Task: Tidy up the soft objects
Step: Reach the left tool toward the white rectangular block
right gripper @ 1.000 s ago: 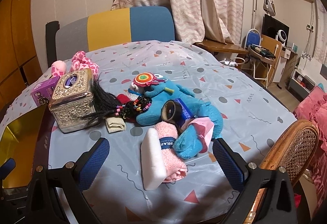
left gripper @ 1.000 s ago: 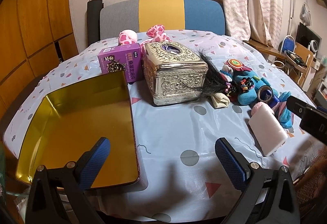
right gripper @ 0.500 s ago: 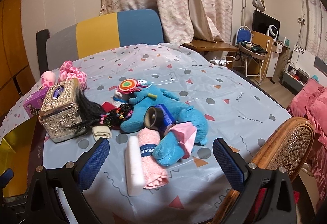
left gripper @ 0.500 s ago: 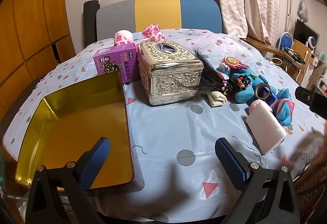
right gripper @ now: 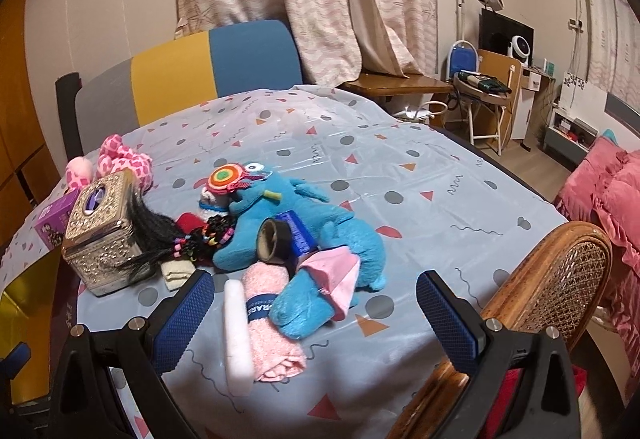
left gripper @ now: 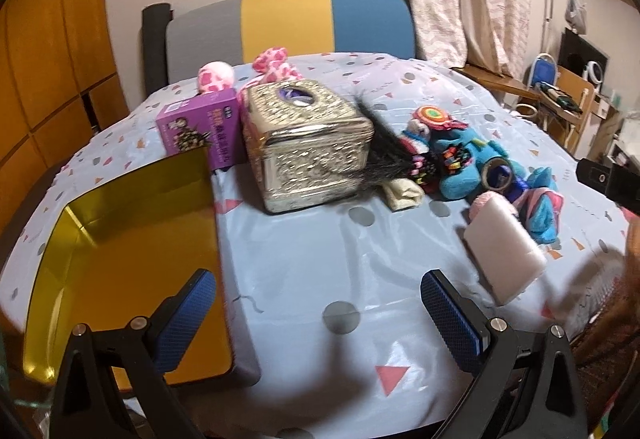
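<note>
We held both claws, left point(left gripper: 318, 313) and right point(right gripper: 314, 309), spread apart and empty. The gold tray point(left gripper: 120, 239) appeared empty; the silver tissue box point(left gripper: 308, 147) stood closed.

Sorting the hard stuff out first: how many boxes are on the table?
2. An ornate silver tissue box stands mid-table; a purple carton sits beside it, in front of the pink plush. More may hide behind the pile.

Warm dim indoor light, slight blur, fisheye-bent edges.
</note>
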`<action>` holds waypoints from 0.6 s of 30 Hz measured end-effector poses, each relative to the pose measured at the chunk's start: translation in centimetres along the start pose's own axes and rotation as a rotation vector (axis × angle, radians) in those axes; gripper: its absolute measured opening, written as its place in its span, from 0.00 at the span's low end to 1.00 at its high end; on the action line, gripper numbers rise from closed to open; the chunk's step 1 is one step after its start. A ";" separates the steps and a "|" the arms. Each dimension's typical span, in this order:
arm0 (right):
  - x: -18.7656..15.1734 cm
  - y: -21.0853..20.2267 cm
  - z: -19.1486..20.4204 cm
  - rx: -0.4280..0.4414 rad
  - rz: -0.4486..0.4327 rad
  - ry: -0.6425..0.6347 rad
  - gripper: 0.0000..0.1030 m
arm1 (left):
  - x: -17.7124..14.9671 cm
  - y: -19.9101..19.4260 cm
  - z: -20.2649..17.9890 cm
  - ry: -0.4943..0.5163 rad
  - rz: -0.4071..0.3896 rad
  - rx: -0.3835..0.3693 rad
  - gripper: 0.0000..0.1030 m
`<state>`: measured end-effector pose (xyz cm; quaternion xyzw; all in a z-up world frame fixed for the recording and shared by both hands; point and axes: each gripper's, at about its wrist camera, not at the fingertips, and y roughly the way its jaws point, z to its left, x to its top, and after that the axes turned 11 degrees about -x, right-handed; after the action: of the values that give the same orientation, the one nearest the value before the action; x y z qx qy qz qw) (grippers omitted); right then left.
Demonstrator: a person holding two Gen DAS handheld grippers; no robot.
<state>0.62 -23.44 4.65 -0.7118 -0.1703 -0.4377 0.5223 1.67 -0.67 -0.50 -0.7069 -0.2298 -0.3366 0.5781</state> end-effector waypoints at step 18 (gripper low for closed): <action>1.2 1.4 -5.3 -0.041 0.018 0.087 1.00 | 3.8 5.6 -3.8 -0.078 0.195 -0.436 1.00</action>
<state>-0.08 -28.95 5.12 -0.7043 -0.1320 -0.4666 0.5185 7.38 -5.82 -0.99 -0.8463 -0.1044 -0.2933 0.4322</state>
